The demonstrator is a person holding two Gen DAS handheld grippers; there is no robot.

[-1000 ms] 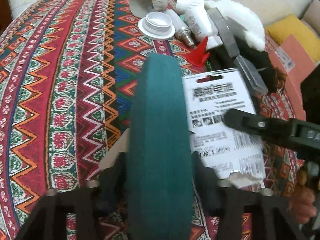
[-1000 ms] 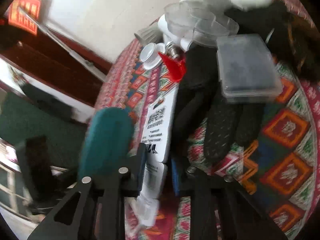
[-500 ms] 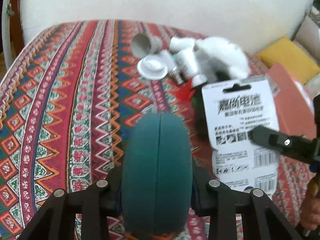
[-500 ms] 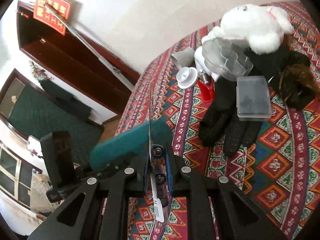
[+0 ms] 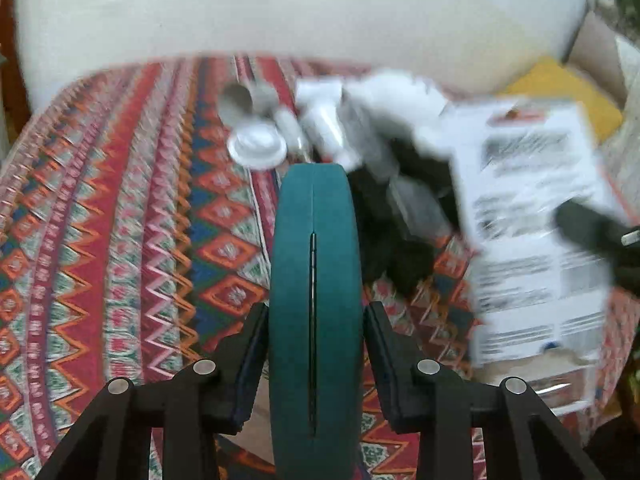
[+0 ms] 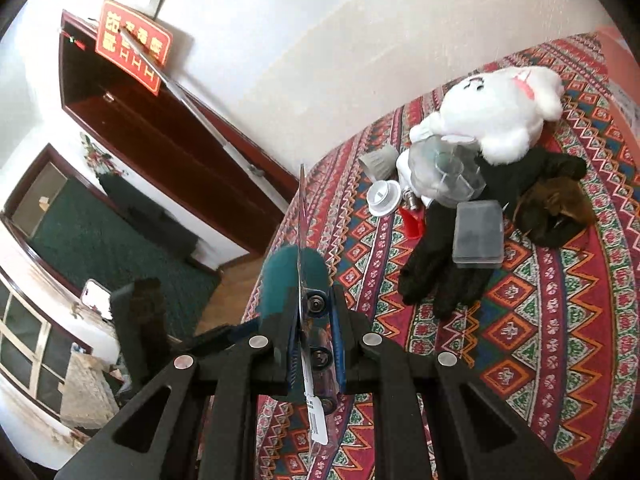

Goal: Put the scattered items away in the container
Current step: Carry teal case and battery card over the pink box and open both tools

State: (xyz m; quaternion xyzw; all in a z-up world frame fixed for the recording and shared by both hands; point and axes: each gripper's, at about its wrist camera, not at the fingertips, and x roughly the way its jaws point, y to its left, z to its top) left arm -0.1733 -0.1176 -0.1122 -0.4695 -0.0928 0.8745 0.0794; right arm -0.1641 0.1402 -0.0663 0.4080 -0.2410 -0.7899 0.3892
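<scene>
My left gripper is shut on a teal oval case, held upright above the patterned cloth. It also shows in the right wrist view. My right gripper is shut on a white battery blister pack, seen edge-on; its printed back shows in the left wrist view. Scattered on the cloth lie a white plush rabbit, black gloves, a clear lidded box, a white cap, a grey cup and a red piece.
An orange box stands at the far right edge of the bed. A yellow cushion lies beyond the cloth. A wall is behind the pile; a dark wooden door and green floor lie to the left.
Both grippers have risen away from the cloth with their items. The battery pack has swung right and up, and the left view is now blurred with motion.
</scene>
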